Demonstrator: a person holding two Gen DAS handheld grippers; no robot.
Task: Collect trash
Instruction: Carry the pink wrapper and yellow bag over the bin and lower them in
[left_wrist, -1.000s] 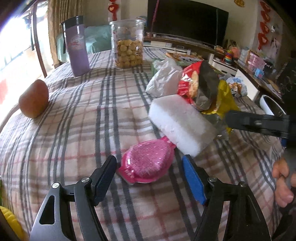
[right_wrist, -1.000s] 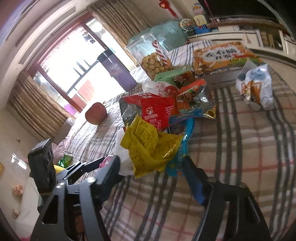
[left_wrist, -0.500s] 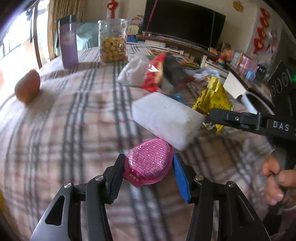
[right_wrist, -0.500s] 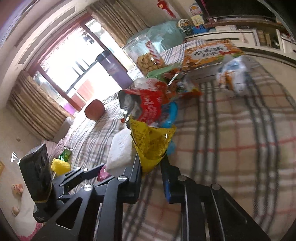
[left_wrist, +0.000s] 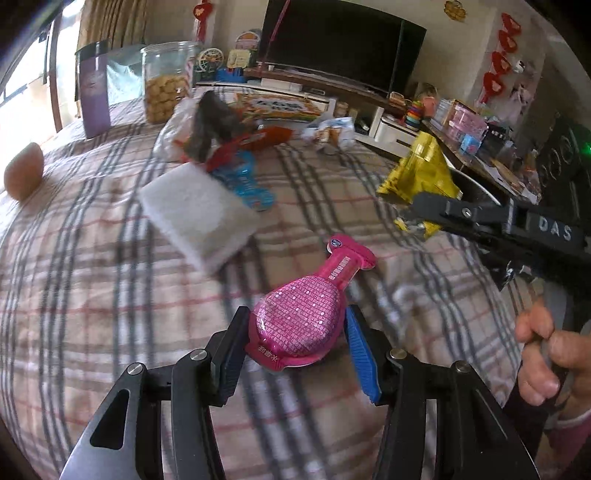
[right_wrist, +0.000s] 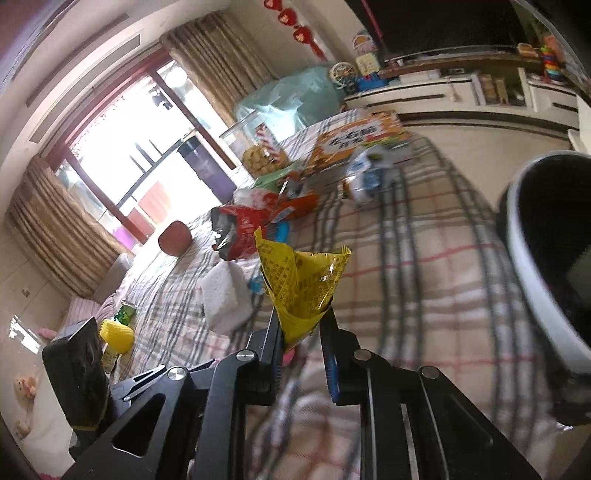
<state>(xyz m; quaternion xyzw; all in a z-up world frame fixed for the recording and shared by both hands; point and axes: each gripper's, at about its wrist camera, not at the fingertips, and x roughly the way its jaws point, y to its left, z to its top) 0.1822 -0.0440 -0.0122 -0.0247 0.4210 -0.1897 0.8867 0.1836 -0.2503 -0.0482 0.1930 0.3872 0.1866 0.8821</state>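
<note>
My left gripper (left_wrist: 295, 332) is shut on a pink sequinned pouch (left_wrist: 306, 314) and holds it above the plaid tablecloth (left_wrist: 110, 295). My right gripper (right_wrist: 301, 328) is shut on a crumpled yellow wrapper (right_wrist: 301, 284), lifted off the table; the wrapper also shows in the left wrist view (left_wrist: 421, 177). A white bin with a dark inside (right_wrist: 546, 266) stands at the right edge of the right wrist view. More wrappers stay on the table: a red and grey bag (right_wrist: 236, 229), a blue one (left_wrist: 243, 181) and a white and blue one (right_wrist: 369, 173).
A white foam block (left_wrist: 199, 214) lies mid-table. A cookie jar (left_wrist: 166, 85), a purple tumbler (left_wrist: 94, 88), an orange box (left_wrist: 277, 107) and a brown round object (left_wrist: 22, 173) stand farther back. A TV cabinet (right_wrist: 480, 88) lies beyond the table.
Both grippers closed on their items and lifted them. The right gripper has swung right with the yellow wrapper, bringing the bin into view. The left has risen with the pink pouch.
</note>
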